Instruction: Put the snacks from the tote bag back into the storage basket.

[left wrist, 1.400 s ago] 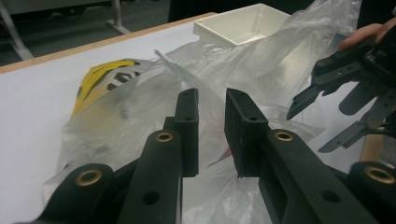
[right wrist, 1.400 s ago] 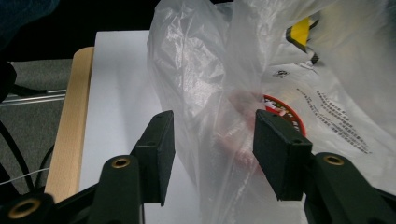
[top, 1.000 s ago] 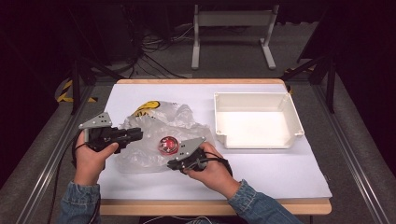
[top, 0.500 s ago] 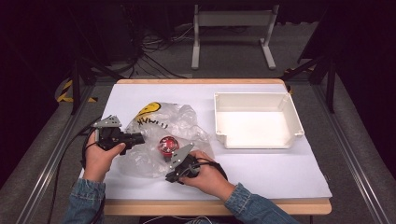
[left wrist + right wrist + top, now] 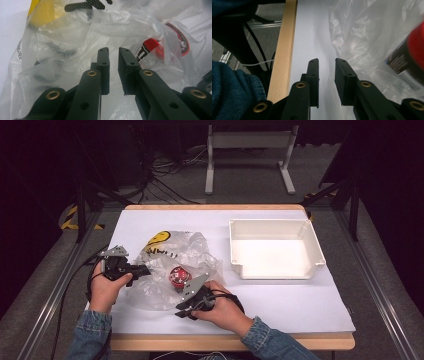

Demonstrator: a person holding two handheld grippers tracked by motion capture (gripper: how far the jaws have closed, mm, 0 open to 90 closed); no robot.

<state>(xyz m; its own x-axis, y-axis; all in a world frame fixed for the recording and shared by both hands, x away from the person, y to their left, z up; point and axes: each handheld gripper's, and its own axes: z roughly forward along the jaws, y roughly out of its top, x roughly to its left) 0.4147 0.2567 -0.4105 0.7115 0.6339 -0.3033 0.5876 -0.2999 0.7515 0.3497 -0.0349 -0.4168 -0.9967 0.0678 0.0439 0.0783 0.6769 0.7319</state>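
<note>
Left gripper (image 5: 113, 53) – jaws narrowly parted and just closing, nothing pinched; the plastic bag (image 5: 75, 32) lies directly ahead; right gripper (image 5: 326, 62) – jaws narrow, just opening, empty over the desk (image 5: 312, 32), bag alongside.

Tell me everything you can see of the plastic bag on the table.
The plastic bag is clear, thin and crumpled, lying flat on the white table cover at the left. A yellow smiley print with black lettering marks its far edge. A small red and black container shows through it. The left tool reaches into its left side, the right tool sits at its near edge.
</note>
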